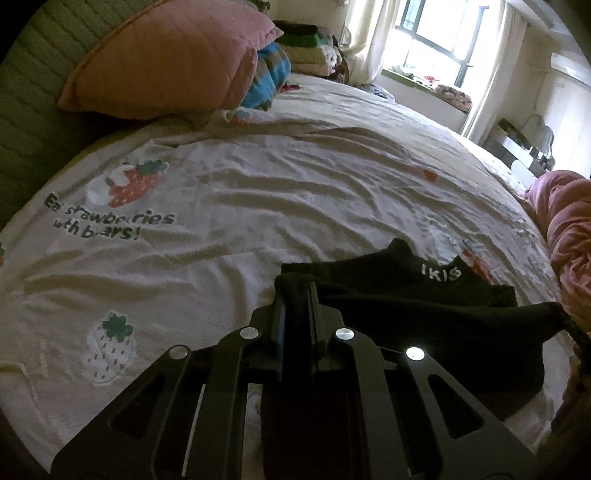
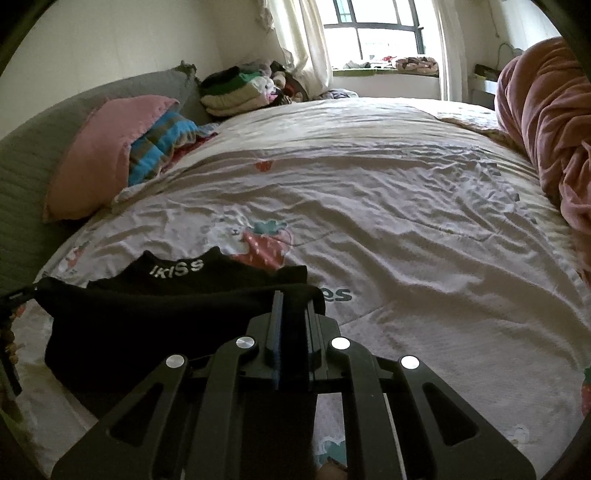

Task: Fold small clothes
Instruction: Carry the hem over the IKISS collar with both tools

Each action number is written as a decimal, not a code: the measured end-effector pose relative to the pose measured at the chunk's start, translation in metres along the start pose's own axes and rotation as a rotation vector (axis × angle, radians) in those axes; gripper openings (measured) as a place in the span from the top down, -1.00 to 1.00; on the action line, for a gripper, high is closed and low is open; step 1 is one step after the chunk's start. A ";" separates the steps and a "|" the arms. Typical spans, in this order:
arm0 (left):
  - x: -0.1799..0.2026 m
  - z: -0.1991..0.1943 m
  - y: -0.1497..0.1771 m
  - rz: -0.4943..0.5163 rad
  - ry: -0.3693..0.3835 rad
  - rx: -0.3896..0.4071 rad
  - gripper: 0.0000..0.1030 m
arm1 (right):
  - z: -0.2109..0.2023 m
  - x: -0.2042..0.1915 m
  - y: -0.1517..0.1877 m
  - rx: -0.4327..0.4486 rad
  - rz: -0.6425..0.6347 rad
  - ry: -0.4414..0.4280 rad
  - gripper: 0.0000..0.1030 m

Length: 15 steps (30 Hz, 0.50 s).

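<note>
A small black garment (image 1: 424,314) with white lettering on its band (image 1: 441,273) is stretched between my two grippers, low over the strawberry-print bedsheet (image 1: 258,206). My left gripper (image 1: 295,295) is shut on the garment's left corner; the cloth bunches over its tips. The same garment (image 2: 147,317) runs leftward in the right wrist view, where my right gripper (image 2: 293,301) is shut on its right corner. The lettered band (image 2: 177,267) lies on the sheet (image 2: 406,221) behind the pulled edge. Part of the other gripper (image 2: 11,299) shows at the far left edge.
A pink pillow (image 1: 166,59) and a blue striped blanket (image 1: 267,77) lie against the green headboard (image 1: 26,92). Stacked clothes (image 2: 236,88) sit at the bed's far corner by the window (image 2: 373,33). A pink duvet (image 2: 543,122) is heaped along the right side.
</note>
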<state>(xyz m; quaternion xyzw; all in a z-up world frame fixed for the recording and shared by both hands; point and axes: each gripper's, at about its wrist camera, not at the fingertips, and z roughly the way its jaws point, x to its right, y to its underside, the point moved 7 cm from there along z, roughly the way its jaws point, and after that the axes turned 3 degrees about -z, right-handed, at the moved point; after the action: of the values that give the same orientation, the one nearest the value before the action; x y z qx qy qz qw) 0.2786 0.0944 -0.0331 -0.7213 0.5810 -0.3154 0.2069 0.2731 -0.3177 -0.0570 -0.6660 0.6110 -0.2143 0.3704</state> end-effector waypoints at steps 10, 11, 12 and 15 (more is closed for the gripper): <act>0.001 -0.014 0.002 0.022 -0.024 0.059 0.69 | -0.011 0.000 0.005 0.047 -0.047 0.069 0.31; 0.003 -0.020 0.004 0.029 -0.022 0.071 0.69 | -0.016 -0.003 0.006 0.059 -0.057 0.064 0.31; 0.005 -0.024 0.005 0.036 -0.019 0.080 0.69 | -0.023 -0.009 0.007 0.076 -0.082 0.046 0.31; 0.018 -0.033 0.017 0.077 0.007 0.078 0.69 | -0.032 -0.030 0.018 0.063 -0.152 -0.008 0.33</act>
<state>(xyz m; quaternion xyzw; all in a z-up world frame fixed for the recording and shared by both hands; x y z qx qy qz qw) 0.2454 0.0752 -0.0170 -0.6886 0.5962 -0.3324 0.2448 0.2331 -0.2951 -0.0450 -0.6994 0.5501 -0.2583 0.3762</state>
